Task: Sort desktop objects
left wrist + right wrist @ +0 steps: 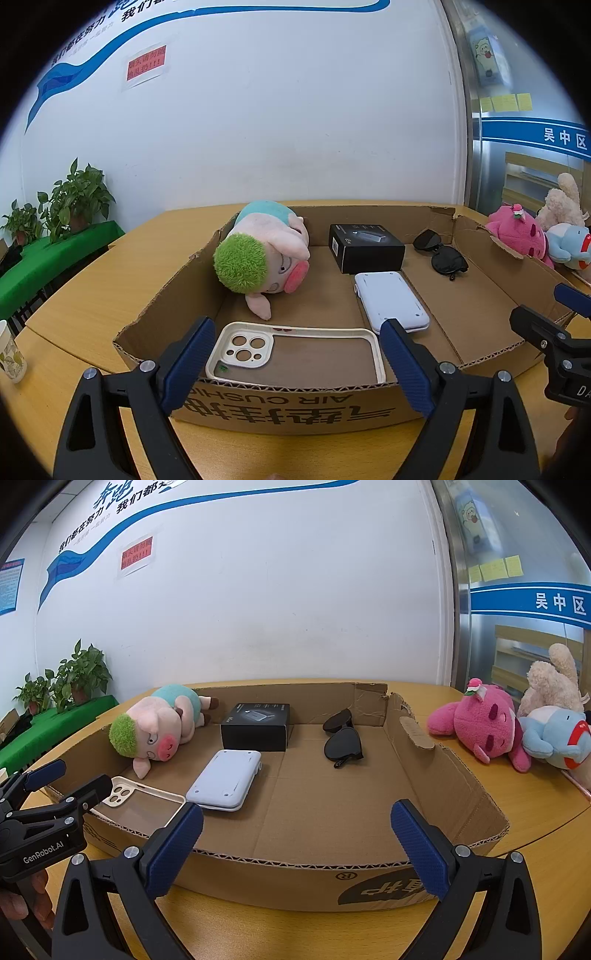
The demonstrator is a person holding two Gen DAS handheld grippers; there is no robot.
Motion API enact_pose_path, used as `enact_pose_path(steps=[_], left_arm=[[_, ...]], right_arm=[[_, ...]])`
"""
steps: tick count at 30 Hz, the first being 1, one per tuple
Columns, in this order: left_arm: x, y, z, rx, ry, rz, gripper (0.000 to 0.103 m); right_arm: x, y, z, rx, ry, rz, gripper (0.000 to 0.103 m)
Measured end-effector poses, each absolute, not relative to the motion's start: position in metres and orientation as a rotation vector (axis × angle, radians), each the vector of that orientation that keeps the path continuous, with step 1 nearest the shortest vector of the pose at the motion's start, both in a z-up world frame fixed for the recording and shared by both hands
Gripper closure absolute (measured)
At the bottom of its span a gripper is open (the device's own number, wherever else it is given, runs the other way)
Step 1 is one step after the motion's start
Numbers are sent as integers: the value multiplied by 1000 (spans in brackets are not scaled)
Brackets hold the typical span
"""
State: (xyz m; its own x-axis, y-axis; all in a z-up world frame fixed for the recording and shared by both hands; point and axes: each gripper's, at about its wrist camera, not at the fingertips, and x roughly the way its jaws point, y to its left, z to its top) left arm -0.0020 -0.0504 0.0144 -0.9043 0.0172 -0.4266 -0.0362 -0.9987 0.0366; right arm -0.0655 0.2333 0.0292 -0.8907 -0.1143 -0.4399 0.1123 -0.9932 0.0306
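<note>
Wooden table bears a box printed "AIR CUSHION", seemingly; both tongs gape, holding nothing.

Corrugated cardboard box, fuzzy plush pig

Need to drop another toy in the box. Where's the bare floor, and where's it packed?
Barest: the cardboard box floor's right half, bordered by the sunglasses, the white device and the right wall. Crowded: the left half, with pig plush, black box and phone case close together. Both grippers hover open at the near wall.
</note>
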Motion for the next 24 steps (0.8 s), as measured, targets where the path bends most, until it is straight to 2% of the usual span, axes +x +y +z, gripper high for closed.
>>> enact_pose_path(steps=[24], left_arm=[[-2,-51,14,-682,65,3041,12]], right_arm=[[-66,233,29,689,-4,-2951,0]])
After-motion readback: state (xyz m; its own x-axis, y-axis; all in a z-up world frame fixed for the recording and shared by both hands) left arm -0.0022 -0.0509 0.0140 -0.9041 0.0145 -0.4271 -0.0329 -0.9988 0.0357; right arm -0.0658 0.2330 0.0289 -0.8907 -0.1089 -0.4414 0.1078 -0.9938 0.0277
